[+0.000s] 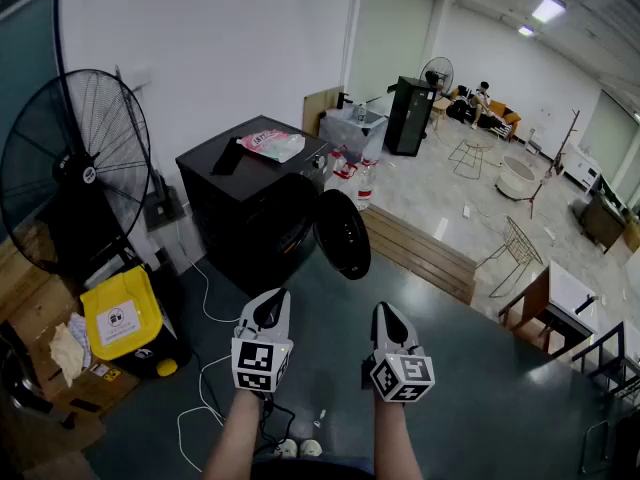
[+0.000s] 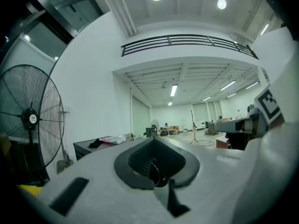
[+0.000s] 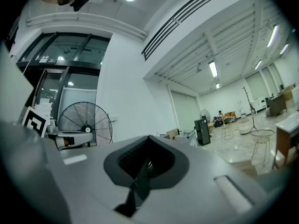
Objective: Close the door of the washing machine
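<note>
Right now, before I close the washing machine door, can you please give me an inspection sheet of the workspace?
Surface: dark floor, smooth.
Job's things: black washing machine; its round door is open, swung out to the right.
Clutter: pink packet on the machine top; yellow container on the floor at left.
Grippers: left gripper and right gripper both shut, holding nothing, short of the door.
Cables: white cable loose on the floor left of the grippers.
Surroundings: large standing fan at left; wooden step at right; a person seated far off.

White wall (image 1: 230,48), black floor fan (image 1: 75,168)
</note>
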Motion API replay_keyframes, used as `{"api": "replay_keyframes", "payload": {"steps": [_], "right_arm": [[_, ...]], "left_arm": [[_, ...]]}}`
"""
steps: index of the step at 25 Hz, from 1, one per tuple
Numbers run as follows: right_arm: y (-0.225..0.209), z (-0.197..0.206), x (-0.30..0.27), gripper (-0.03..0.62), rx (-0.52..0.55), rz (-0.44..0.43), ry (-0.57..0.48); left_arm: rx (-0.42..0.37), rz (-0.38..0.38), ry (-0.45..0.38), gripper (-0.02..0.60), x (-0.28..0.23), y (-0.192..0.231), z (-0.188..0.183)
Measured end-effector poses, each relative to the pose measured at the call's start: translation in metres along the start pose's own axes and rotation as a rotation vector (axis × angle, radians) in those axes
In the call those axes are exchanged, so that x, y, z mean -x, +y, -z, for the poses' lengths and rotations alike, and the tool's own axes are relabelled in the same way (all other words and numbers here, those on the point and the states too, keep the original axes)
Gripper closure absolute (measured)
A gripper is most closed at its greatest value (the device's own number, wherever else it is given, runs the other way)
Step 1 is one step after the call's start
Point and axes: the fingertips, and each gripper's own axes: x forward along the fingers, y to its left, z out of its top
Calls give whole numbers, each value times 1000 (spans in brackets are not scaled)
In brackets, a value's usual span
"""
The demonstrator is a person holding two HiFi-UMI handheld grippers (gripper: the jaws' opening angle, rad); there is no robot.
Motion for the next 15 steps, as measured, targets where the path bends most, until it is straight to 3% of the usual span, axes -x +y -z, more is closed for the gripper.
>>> {"api": "replay_keyframes", "payload": {"steps": [15], "right_arm": [[7, 6, 5, 582, 4, -11, 13]], "left_arm": [[3, 3, 15, 575, 9, 0, 4]]}}
